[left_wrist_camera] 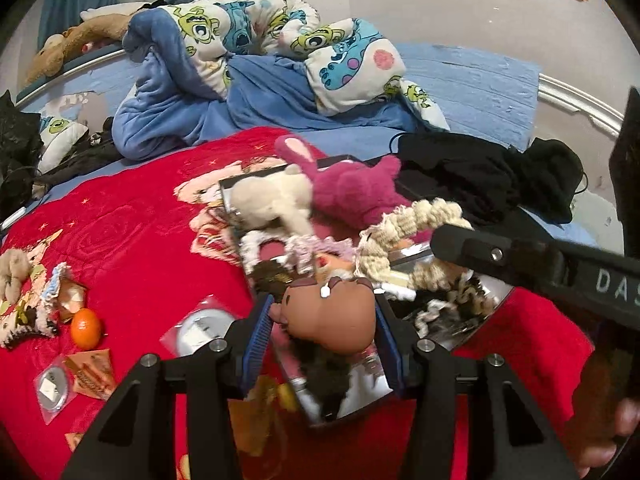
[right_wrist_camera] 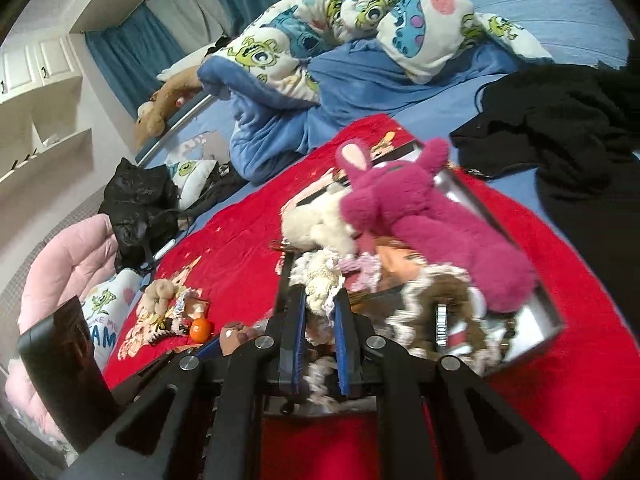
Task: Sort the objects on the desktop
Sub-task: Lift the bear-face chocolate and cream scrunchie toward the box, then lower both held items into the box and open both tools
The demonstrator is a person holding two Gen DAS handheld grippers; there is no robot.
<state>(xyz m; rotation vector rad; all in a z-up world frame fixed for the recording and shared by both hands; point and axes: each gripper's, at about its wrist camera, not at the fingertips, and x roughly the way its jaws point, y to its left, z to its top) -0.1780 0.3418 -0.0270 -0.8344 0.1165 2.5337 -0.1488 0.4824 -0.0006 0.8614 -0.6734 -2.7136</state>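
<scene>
Left tongs (left_wrist_camera: 326, 334) clamping brown doll head (left_wrist_camera: 328, 312), right tongs (right_wrist_camera: 320, 344) pinched on woolly knit (right_wrist_camera: 320, 284), pink cushion (right_wrist_camera: 68, 256) right-view only

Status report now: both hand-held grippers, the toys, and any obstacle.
Left hand-held gripper shut on brown doll head. Right hand-held gripper shut on woolly cream toy. Box crowded, pink plush on top.

place: home bedroom | signs: bed (left_wrist_camera: 472, 80), cartoon duvet (left_wrist_camera: 280, 32), curtains (right_wrist_camera: 132, 52)

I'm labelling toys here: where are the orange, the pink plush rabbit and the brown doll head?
orange (left_wrist_camera: 85, 328), left wrist view, middle of its peel.
pink plush rabbit (right_wrist_camera: 416, 216), right wrist view, its body.
brown doll head (left_wrist_camera: 334, 312), left wrist view, its forehead.
</scene>
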